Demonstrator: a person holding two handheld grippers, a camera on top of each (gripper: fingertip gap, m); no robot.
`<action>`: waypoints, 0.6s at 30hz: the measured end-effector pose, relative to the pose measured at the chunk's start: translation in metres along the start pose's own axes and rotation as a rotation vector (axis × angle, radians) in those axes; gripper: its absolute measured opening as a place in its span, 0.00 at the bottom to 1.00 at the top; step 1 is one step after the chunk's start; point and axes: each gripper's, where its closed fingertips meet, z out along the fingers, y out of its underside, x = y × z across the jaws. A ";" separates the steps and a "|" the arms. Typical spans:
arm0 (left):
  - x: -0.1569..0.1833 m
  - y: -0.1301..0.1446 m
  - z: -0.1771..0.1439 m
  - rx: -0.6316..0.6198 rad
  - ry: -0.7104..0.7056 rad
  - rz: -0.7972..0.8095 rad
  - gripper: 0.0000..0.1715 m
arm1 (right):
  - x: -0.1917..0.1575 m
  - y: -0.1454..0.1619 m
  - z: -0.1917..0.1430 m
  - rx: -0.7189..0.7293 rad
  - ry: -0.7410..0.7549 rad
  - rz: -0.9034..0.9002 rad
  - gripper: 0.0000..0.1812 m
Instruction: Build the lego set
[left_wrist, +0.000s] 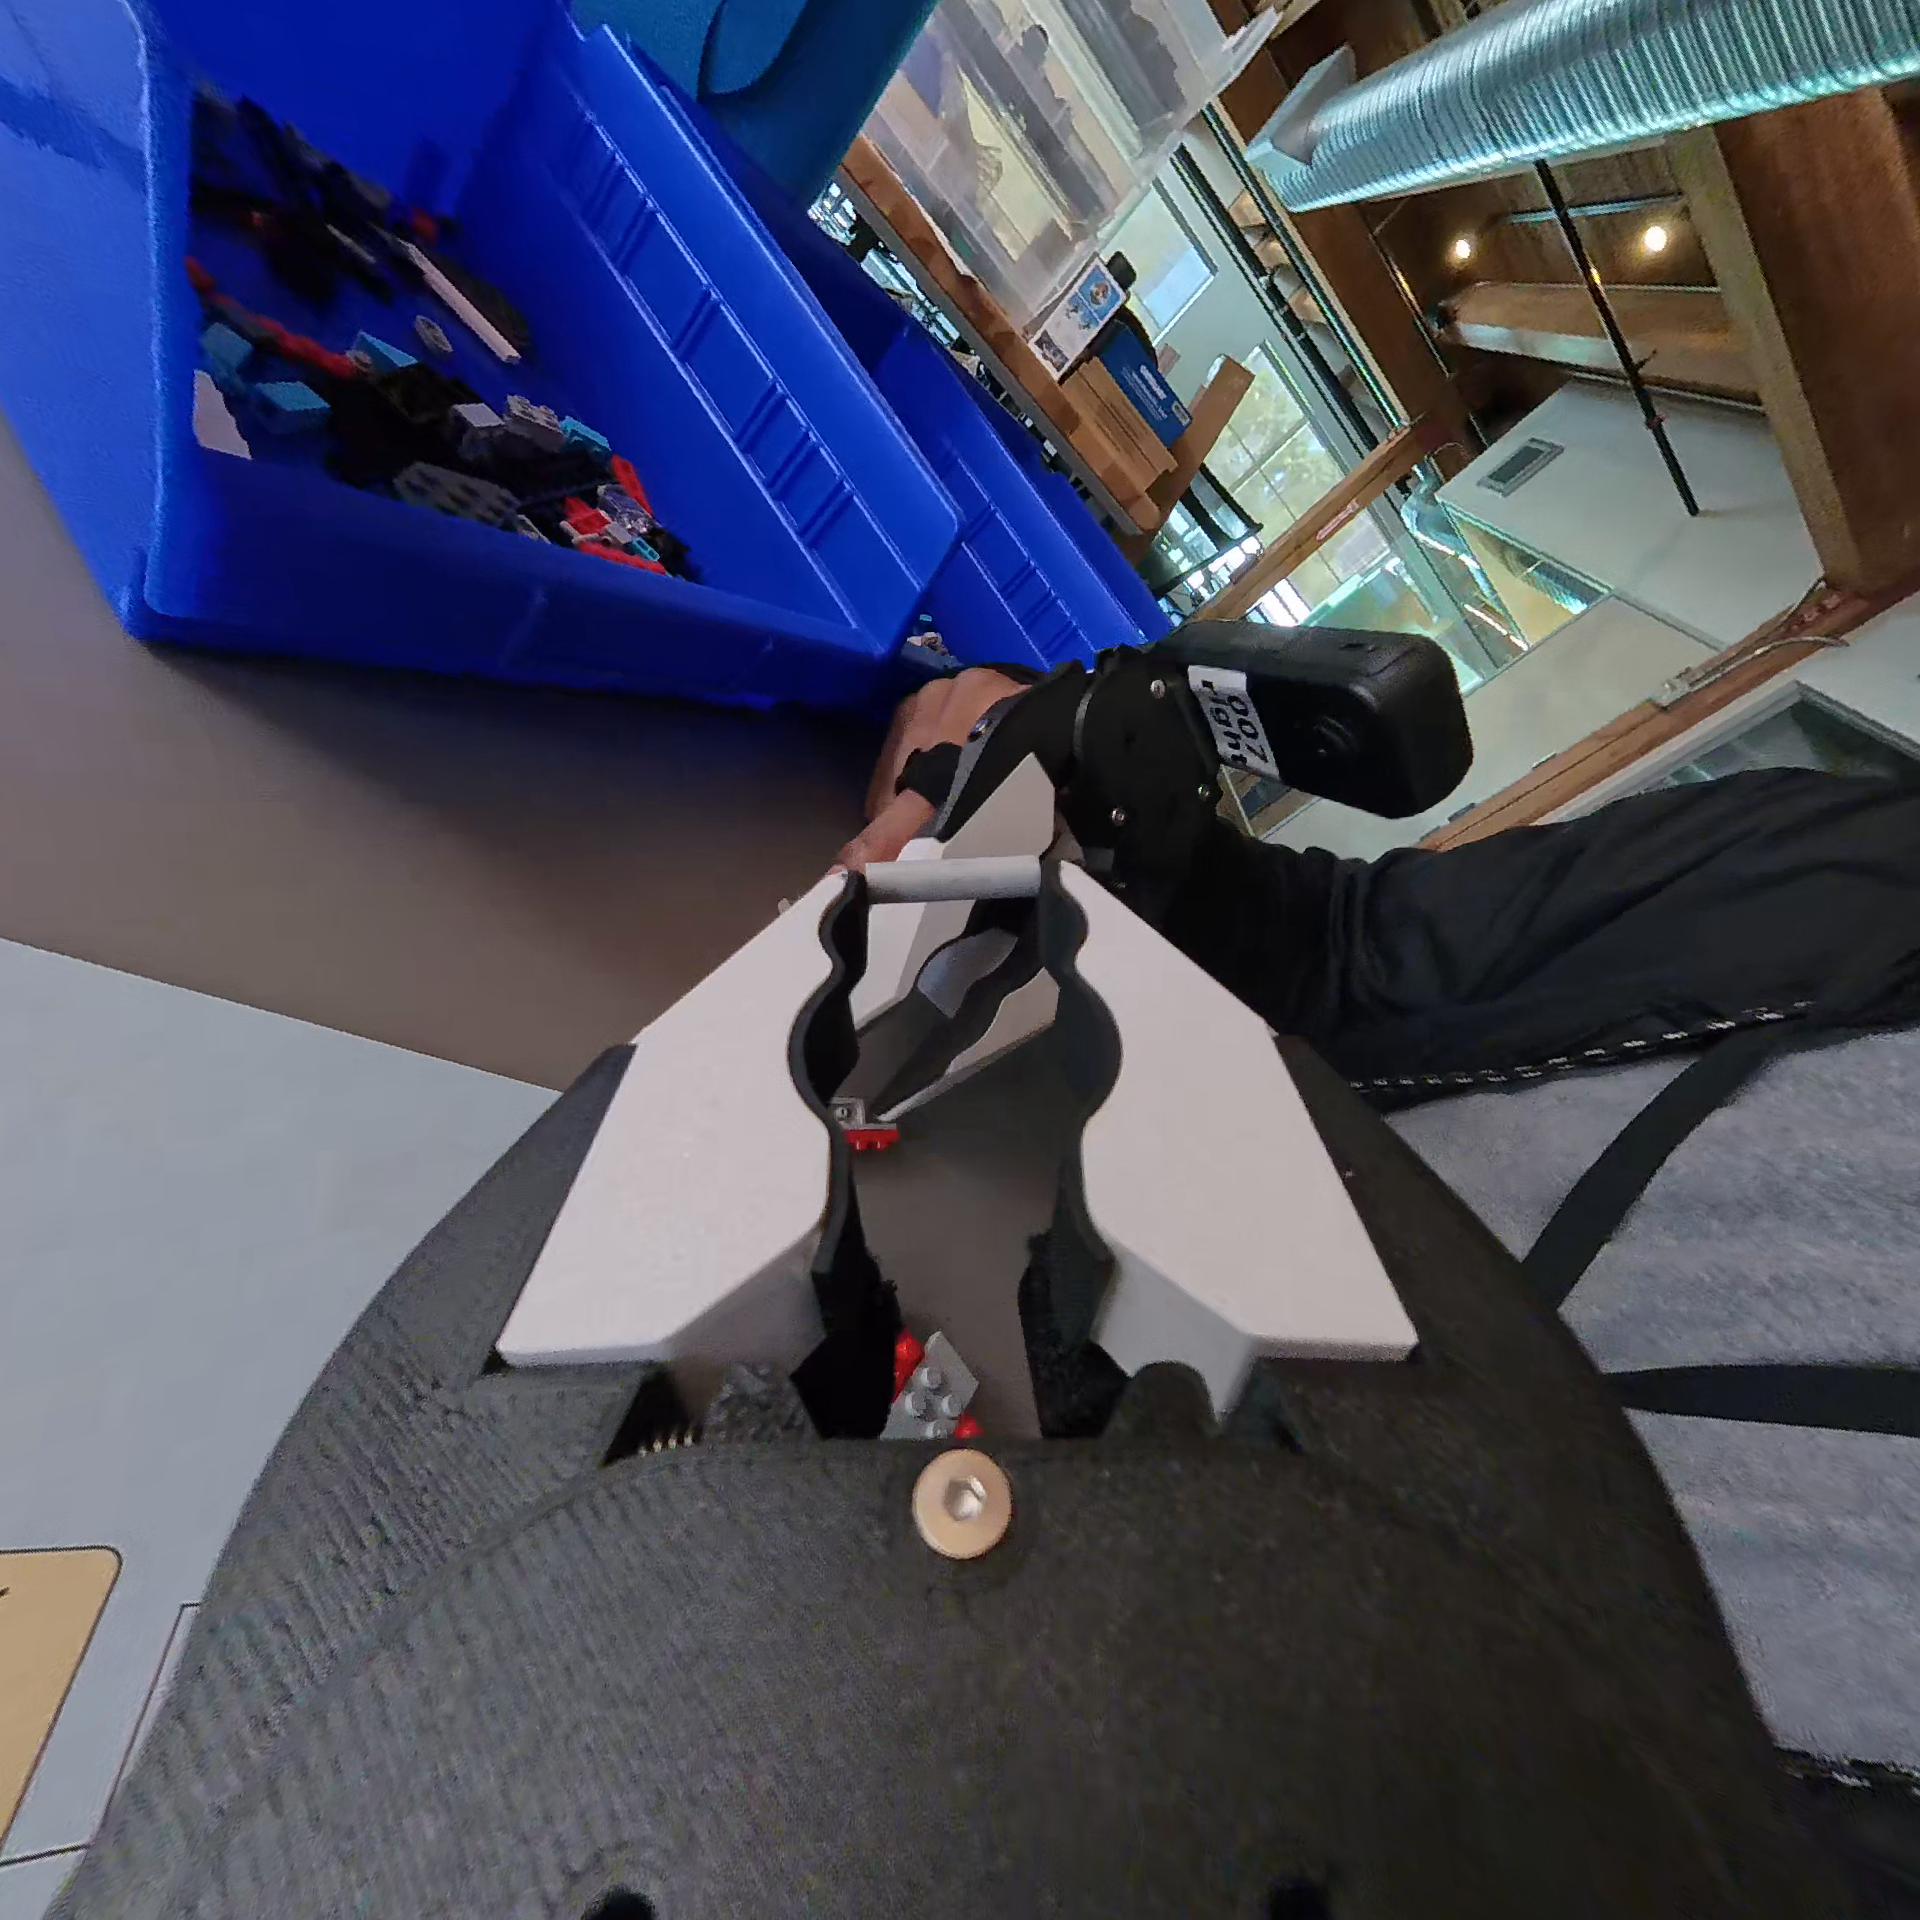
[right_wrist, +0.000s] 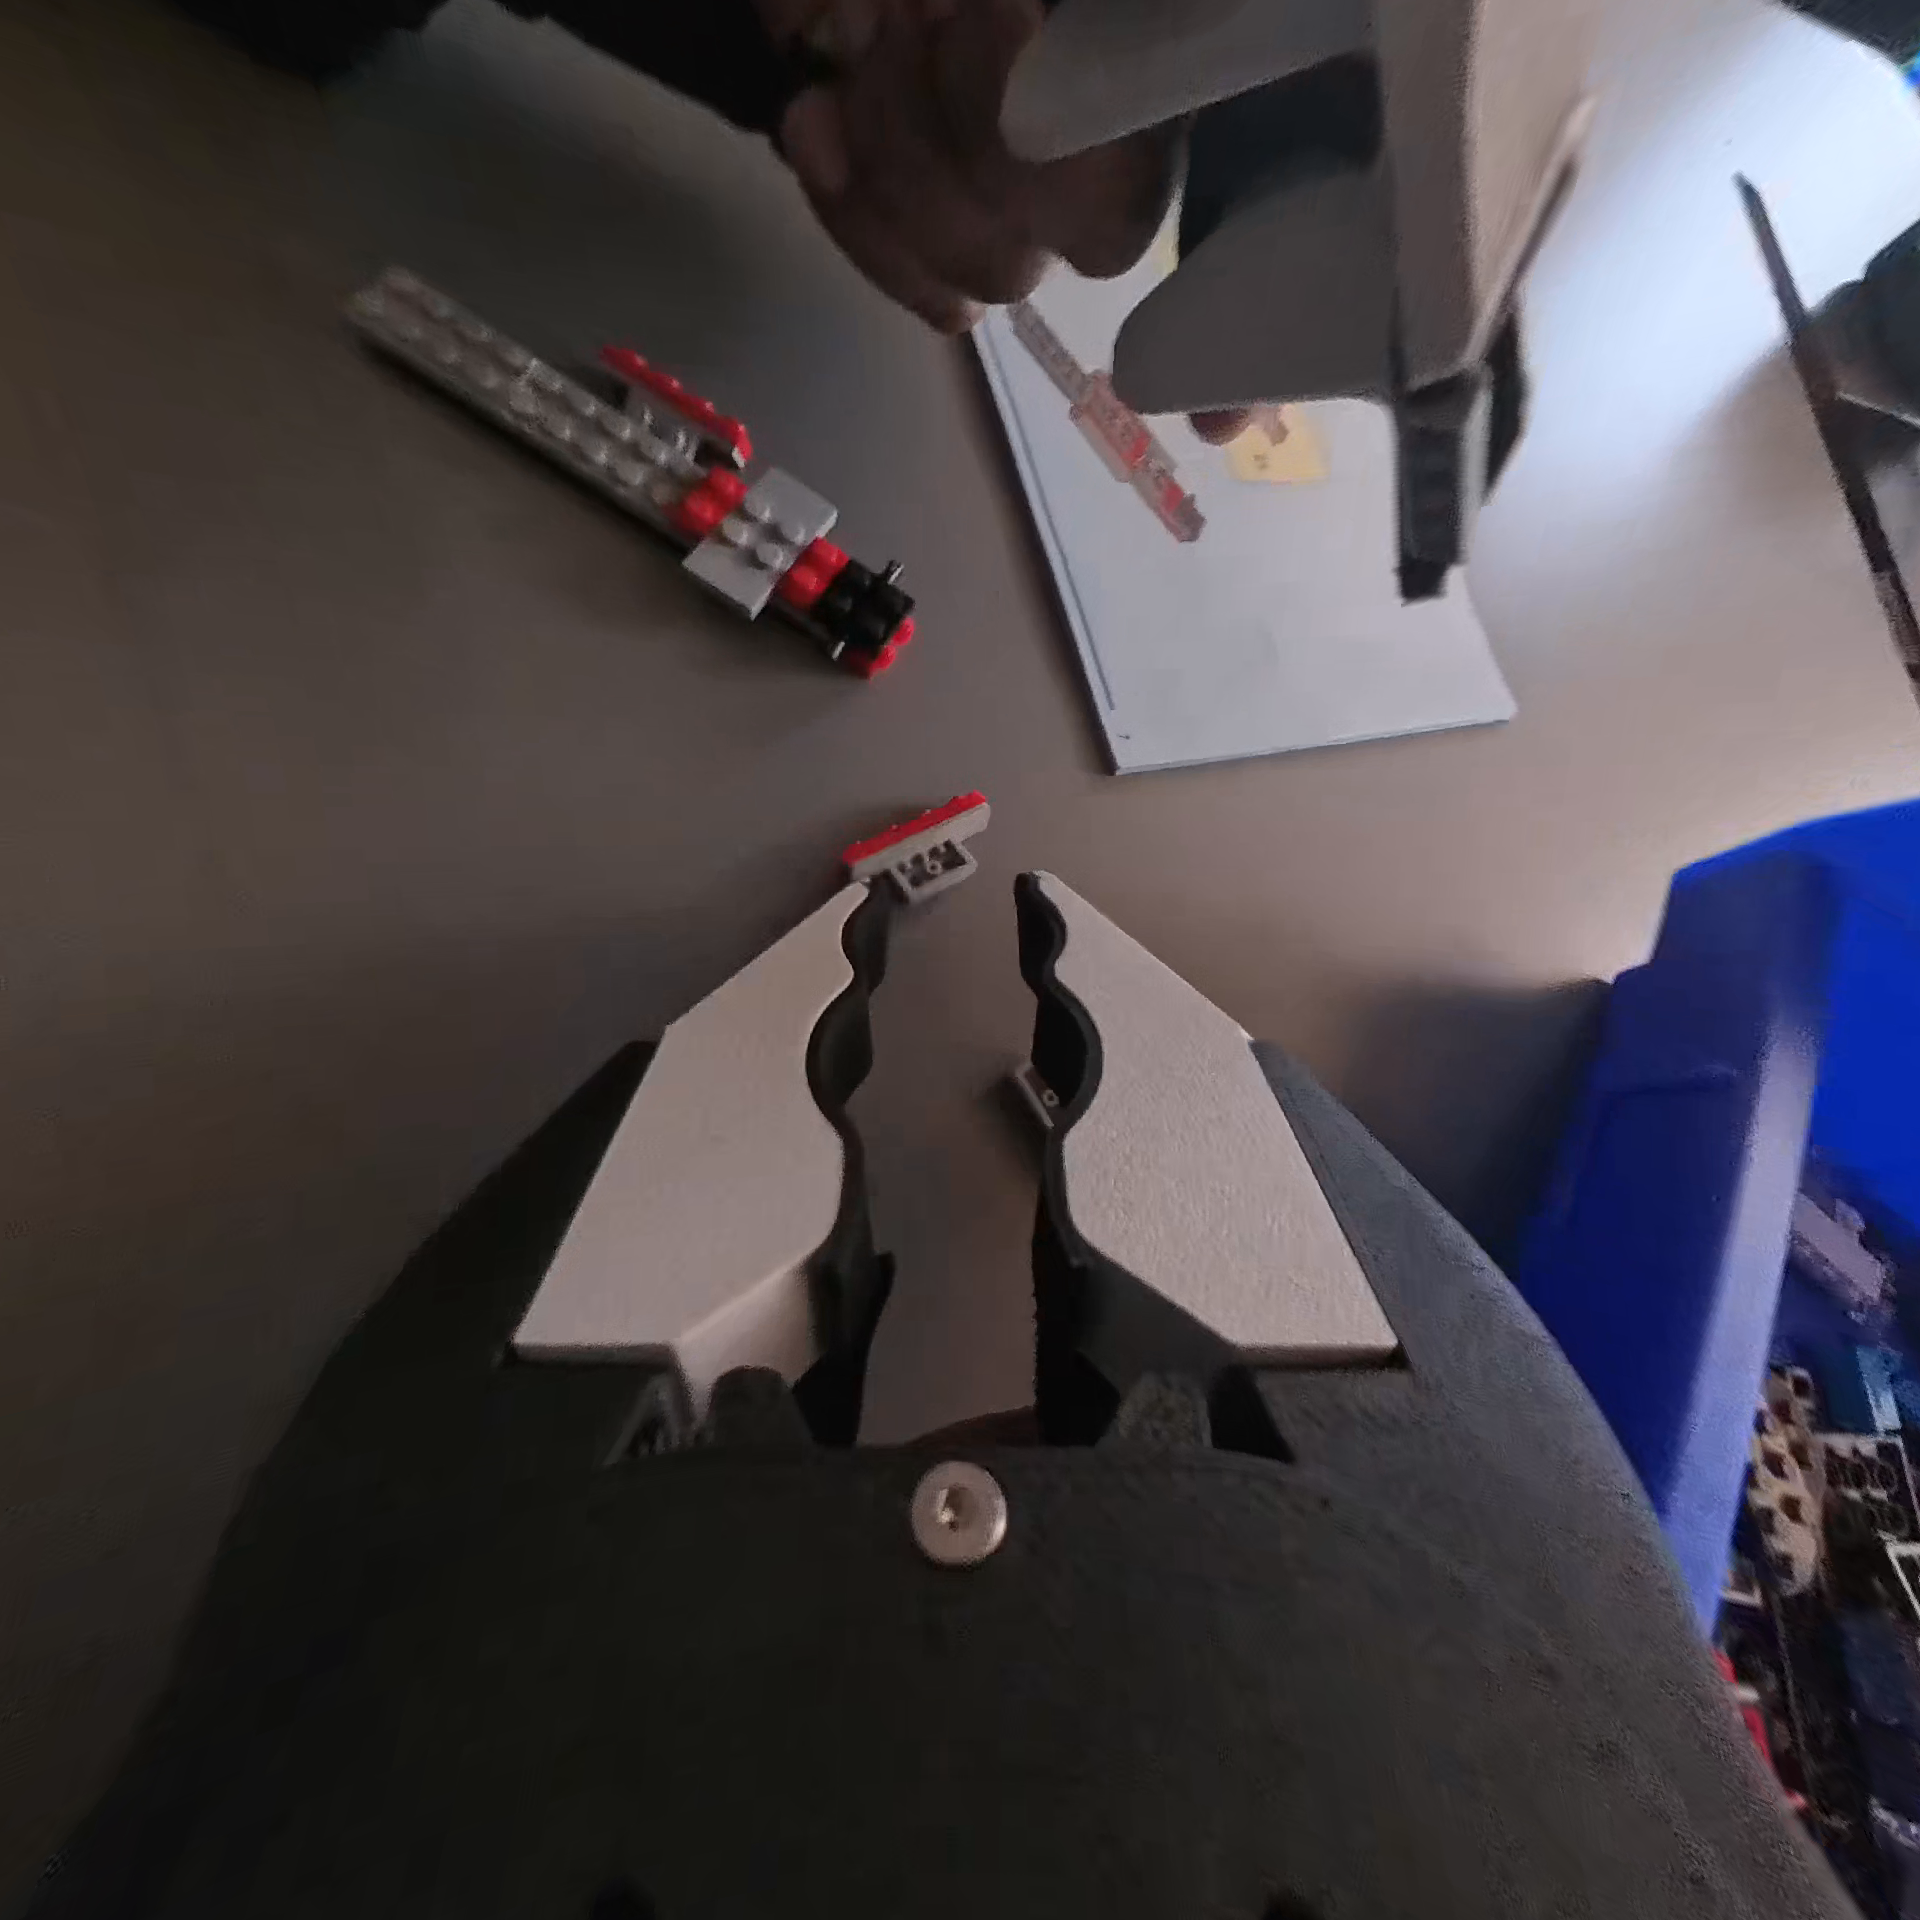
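Lego assembly (right_wrist: 665, 488) on dark table (right_wrist: 312, 831), right hand-held gripper (right_wrist: 940, 894) open

Silver ribbed duct (left_wrist: 1558, 94) above wooden shelving (left_wrist: 1122, 416) with boxes

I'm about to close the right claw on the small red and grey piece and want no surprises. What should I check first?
1. Right claw open: ok.
2. Red and grey piece between the tips: not ok, it lies just past one fingertip.
3. Loose grey piece clear of the claw: not ok, the other finger partly hides it.
4. Partly built model out of the path: ok.
5. Left claw empty: cannot tell.
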 end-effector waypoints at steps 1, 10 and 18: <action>0.001 0.000 0.000 -0.001 0.005 0.007 0.19 | -0.001 0.001 0.003 -0.017 -0.014 -0.010 0.15; 0.006 -0.001 -0.004 -0.003 0.030 0.055 0.19 | -0.008 -0.003 0.009 -0.020 -0.127 0.056 0.17; 0.005 -0.001 -0.007 -0.002 0.036 0.064 0.19 | -0.005 -0.007 0.017 -0.032 -0.126 0.102 0.11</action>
